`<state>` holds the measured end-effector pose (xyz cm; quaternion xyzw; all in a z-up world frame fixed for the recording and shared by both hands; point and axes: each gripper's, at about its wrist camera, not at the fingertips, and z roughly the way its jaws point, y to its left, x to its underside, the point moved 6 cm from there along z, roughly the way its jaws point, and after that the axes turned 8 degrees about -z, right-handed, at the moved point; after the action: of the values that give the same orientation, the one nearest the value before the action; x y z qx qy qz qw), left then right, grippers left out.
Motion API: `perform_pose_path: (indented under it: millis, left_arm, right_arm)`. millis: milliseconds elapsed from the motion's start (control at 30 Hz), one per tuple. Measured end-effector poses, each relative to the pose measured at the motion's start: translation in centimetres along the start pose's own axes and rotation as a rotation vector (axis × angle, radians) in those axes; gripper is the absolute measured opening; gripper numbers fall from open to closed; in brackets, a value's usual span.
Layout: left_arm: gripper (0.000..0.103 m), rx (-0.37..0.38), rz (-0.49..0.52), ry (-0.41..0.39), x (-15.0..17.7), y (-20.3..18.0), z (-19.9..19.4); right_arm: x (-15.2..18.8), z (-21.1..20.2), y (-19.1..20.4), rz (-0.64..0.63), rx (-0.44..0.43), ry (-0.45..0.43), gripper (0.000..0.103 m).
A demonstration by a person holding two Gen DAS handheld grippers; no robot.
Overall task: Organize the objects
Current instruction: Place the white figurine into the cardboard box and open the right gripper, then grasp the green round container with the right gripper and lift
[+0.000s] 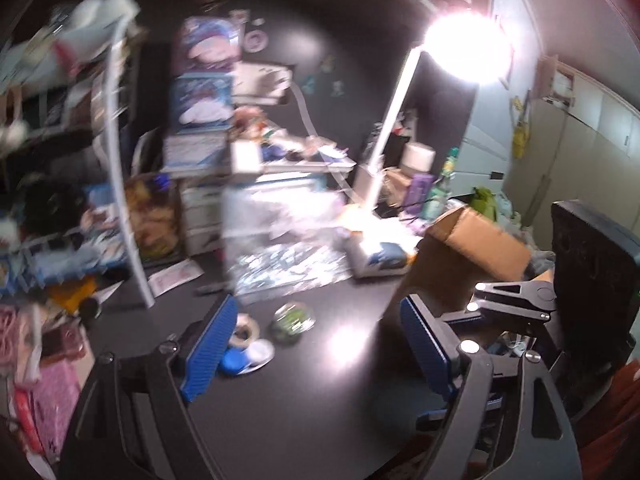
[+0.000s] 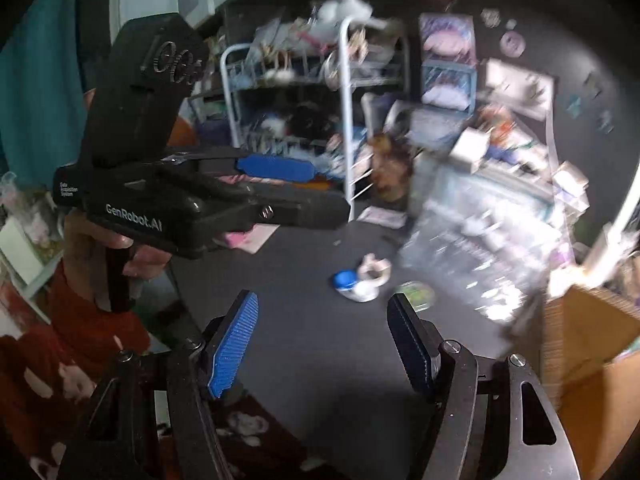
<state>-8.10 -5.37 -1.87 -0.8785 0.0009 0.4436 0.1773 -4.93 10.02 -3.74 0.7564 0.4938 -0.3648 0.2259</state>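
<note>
The left gripper (image 1: 316,344) is being held above the dark tabletop (image 1: 288,408) with its blue-padded fingers (image 1: 210,350) spread wide; nothing is being gripped or touched by them. Just beyond the left-hand finger, a roll of tape (image 1: 245,330) is lying beside a small container with a blue lid (image 1: 246,356), and a round glass dish holding something green (image 1: 293,318) is sitting near them. A cardboard box (image 1: 464,256) is standing at the right, and a lit desk lamp (image 1: 464,50) is glaring above it.

The right gripper (image 2: 322,346) is likewise being held over the tabletop (image 2: 320,380), its fingers (image 2: 234,344) parted wide and empty. The tape roll (image 2: 375,268), blue-lidded container (image 2: 354,282) and glass dish (image 2: 416,294) are lying ahead of it, untouched. The left gripper (image 2: 280,168) is being seen from the side at upper left, grasped by a hand (image 2: 116,248). A white wire shelf (image 2: 304,120) crowded with blurred clutter is standing behind.
</note>
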Motion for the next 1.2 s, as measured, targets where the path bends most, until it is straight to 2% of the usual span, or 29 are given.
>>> perform_pose_path:
  millis: [133, 200, 267, 333, 400, 467, 633, 733, 867, 933, 1100, 1200]
  left_arm:
    - [0.081, -0.008, -0.059, 0.029, 2.5, 3.6, 0.8]
    - [0.081, -0.009, -0.086, 0.044, 3.5, 5.0, 1.2]
    - [0.081, -0.015, -0.096, 0.060, 4.2, 5.9, 1.8]
    - [0.081, -0.013, -0.100, 0.076, 4.8, 6.4, 2.2]
    - [0.081, -0.006, -0.100, 0.088, 5.0, 6.8, 2.7]
    - [0.081, -0.007, -0.098, 0.089, 5.0, 7.3, 3.2]
    - [0.081, 0.008, -0.112, 0.097, 4.7, 8.0, 4.1]
    - [0.081, 0.004, -0.108, 0.105, 4.5, 8.2, 4.5]
    - [0.081, -0.003, -0.100, 0.126, 4.7, 8.0, 5.1]
    - [0.081, 0.000, -0.102, 0.129, 4.6, 7.9, 5.2]
    - [0.081, 0.006, -0.109, 0.145, 4.5, 7.5, 5.3]
    - [0.081, 0.056, -0.112, 0.166, 4.4, 6.4, 5.2]
  right_arm:
    - [1.5, 5.0, 0.1, 0.069, -0.037, 0.055, 0.064]
    - [2.4, 7.0, -1.0, 0.099, 0.019, 0.065, 0.064]
    - [3.2, 9.4, -2.9, 0.102, 0.127, 0.096, 0.064]
    - [4.0, 11.3, -4.7, 0.127, 0.194, 0.120, 0.063]
    - [4.6, 12.9, -6.4, 0.158, 0.241, 0.147, 0.057]
    - [4.7, 14.2, -8.1, 0.175, 0.268, 0.173, 0.056]
    - [5.1, 16.3, -10.1, 0.193, 0.290, 0.217, 0.056]
    - [5.1, 17.0, -10.8, 0.207, 0.270, 0.229, 0.055]
    - [5.0, 17.4, -11.5, 0.223, 0.278, 0.229, 0.043]
    - [4.9, 17.4, -11.6, 0.228, 0.279, 0.226, 0.042]
    - [4.5, 16.7, -10.5, 0.214, 0.261, 0.191, 0.041]
    - [3.8, 14.9, -8.1, 0.171, 0.206, 0.138, 0.041]
